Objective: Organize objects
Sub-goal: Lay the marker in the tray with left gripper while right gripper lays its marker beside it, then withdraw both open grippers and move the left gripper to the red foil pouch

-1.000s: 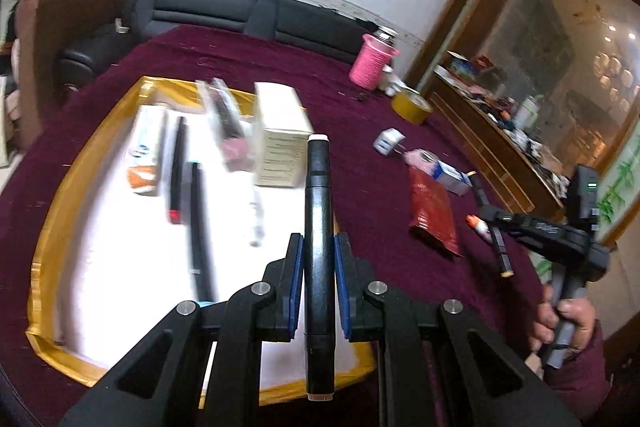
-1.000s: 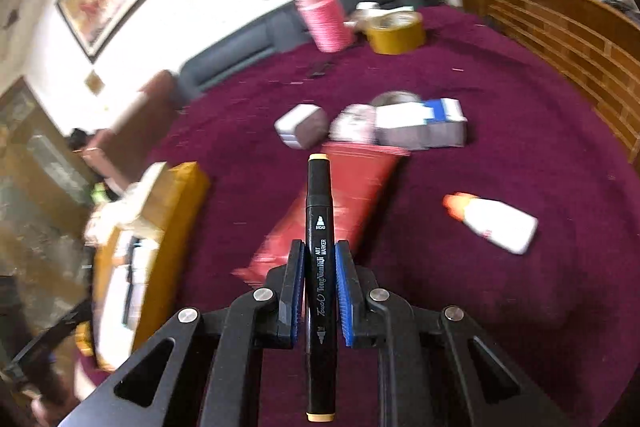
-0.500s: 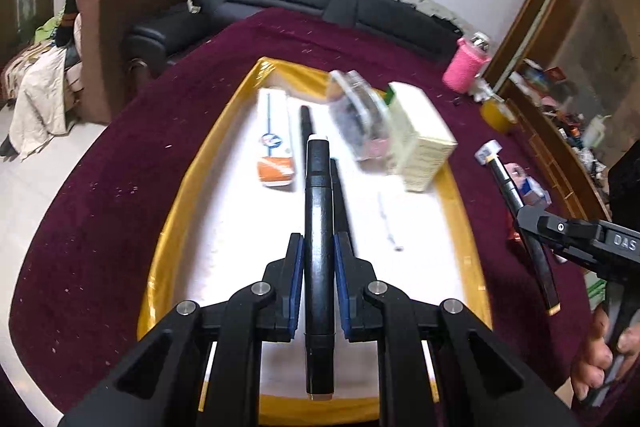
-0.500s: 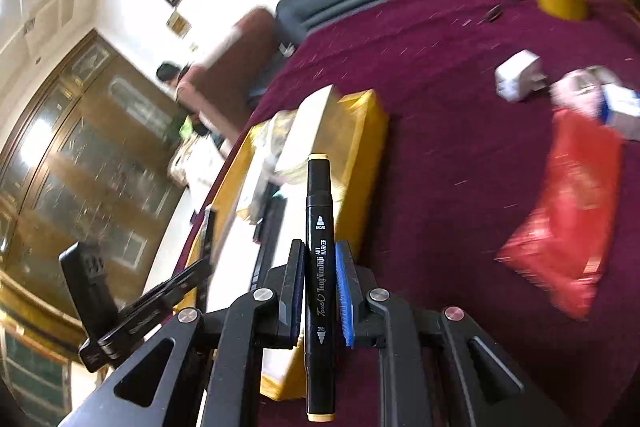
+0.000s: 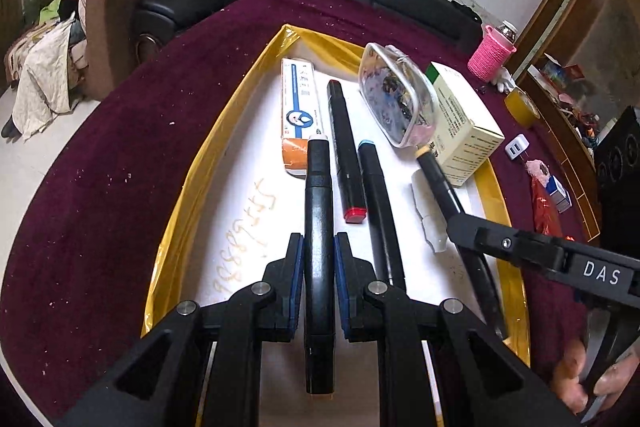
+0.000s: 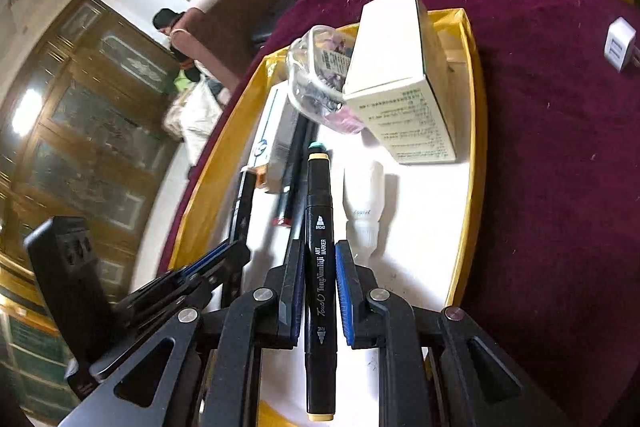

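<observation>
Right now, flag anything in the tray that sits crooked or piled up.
The clear pouch lies tilted, propped on the cream box rather than flat. The markers already down, red-capped and blue-capped, lie roughly parallel. Nothing looks spilled in the yellow tray.

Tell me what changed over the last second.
The right gripper swung its yellow-capped marker from the loose items on the maroon cloth to over the yellow tray. The left gripper closed in over the tray. Both markers stay clamped; tray contents unchanged.
</observation>
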### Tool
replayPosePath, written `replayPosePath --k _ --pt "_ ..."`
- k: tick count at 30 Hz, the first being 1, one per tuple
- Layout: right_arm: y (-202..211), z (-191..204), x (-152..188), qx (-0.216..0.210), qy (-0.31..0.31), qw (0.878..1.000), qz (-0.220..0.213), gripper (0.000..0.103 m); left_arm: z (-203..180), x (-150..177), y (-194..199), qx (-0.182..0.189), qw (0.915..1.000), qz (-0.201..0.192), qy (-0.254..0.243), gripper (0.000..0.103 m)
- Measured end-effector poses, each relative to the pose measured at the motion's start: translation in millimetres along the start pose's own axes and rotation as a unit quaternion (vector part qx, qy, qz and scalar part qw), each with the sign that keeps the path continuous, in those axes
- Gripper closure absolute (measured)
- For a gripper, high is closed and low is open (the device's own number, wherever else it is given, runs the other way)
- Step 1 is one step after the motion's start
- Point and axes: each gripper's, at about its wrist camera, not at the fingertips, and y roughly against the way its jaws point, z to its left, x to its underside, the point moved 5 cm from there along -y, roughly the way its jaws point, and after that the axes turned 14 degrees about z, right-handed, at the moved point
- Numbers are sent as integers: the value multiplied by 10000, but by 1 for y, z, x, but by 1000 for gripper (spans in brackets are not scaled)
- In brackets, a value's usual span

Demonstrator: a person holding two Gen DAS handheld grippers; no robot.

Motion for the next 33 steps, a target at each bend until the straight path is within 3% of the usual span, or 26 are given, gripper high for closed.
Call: replayPosePath --k 7,13,15,16,18,20,26,33 --pt "-12 5 -6 398 192 9990 35 85 1 2 9 198 9997 -171 7 87" --pt "-15 9 -5 659 259 9975 -7 84 -3 3 23 538 9980 -319 74 54" --pt "-10 10 -4 718 297 9969 -79 65 -5 4 30 496 9978 -419 114 26" --pt "-7 12 -3 738 337 9966 -132 59 -5 4 36 439 9975 -532 157 24" --pt "2 14 -3 877 380 9949 -331 32 -4 5 44 518 9965 -625 191 23" --pt "13 15 -1 895 457 9935 -538 23 -4 6 50 656 9952 -670 272 21" --pt "39 22 9 1425 767 9812 -1052 15 -11 10 58 659 9946 -748 304 20" --pt "80 2 26 2071 793 9612 -1640 8 -29 16 52 568 9963 -588 269 19"
